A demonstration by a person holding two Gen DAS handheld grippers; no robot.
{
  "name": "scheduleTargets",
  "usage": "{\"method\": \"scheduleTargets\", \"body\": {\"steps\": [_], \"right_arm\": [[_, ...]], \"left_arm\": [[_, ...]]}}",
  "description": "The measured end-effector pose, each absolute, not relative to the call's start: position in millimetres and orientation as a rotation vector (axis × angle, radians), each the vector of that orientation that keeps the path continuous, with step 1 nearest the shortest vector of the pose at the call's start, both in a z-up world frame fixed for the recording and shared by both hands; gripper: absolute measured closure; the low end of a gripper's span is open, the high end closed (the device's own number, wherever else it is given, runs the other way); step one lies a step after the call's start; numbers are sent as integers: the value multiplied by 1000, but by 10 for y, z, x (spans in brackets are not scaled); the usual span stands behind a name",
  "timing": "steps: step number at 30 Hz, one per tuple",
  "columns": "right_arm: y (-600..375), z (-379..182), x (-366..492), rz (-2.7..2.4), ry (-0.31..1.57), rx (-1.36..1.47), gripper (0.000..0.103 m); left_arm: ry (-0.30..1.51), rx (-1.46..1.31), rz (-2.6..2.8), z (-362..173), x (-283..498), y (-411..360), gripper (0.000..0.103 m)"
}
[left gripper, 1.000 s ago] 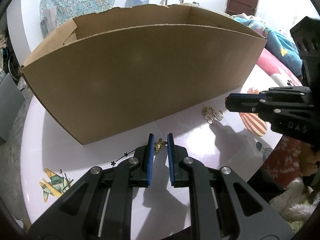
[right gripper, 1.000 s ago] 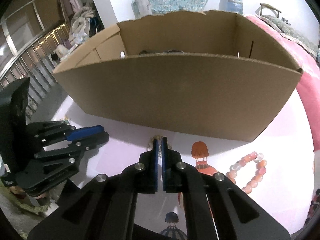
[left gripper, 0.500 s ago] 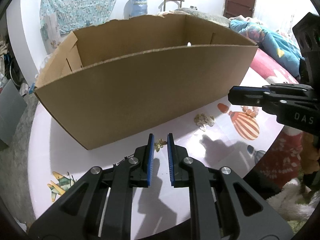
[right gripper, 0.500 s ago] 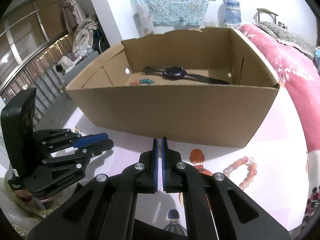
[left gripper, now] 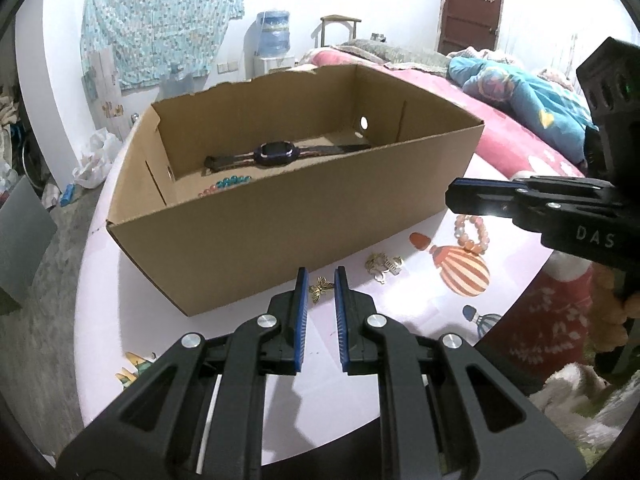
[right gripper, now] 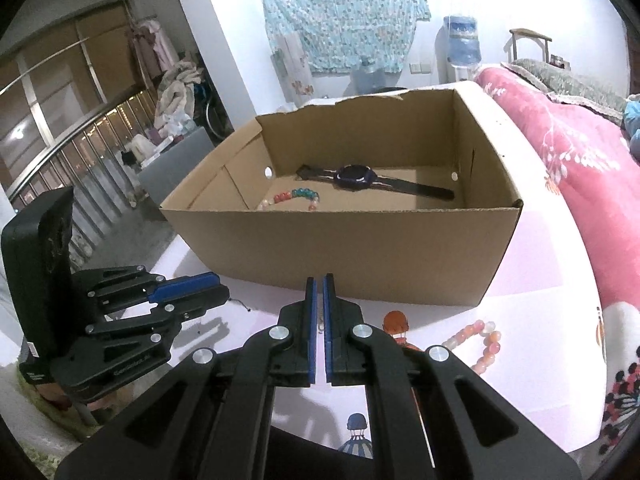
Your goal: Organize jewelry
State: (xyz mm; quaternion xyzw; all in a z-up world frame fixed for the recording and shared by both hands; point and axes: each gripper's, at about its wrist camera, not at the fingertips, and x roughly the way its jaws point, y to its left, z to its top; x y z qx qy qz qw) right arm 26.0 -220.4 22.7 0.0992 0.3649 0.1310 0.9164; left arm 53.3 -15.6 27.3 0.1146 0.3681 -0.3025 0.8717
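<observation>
the left gripper is spread a little, its jaws on both sides of a gold butterfly charm on the table. the right gripper is nearly pressed together, holding nothing. the cardboard box stands just behind, with a watch and a bead bracelet inside. a gold clip and a pink bead bracelet lie beside.

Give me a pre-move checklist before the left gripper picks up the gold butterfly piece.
1. Left gripper open around the butterfly piece: ok.
2. Butterfly piece off the table: cannot tell.
3. Right gripper apart from the left one: ok.
4. Right gripper empty: cannot tell, jaws nearly closed.
5. Cardboard box open, with free floor beside the watch: ok.
6. Gold cluster and pink bead bracelet outside the closing path: ok.
</observation>
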Motion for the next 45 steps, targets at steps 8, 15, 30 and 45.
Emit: {"method": "scheduleTargets", "body": {"steps": [8, 15, 30, 45], "right_arm": [[-2245, 346, 151, 274, 710, 211, 100], [-2432, 723, 102, 321, 614, 240, 100], [-2730, 1093, 1128, 482, 670, 330, 100], [-2718, 515, 2205, 407, 1050, 223, 98]], "left_arm": [[721, 246, -631, 464, 418, -151, 91], [598, 217, -665, 959, 335, -117, 91], [657, 63, -769, 1315, 1380, -333, 91], [1182, -56, -760, 358, 2653, -898, 85]]}}
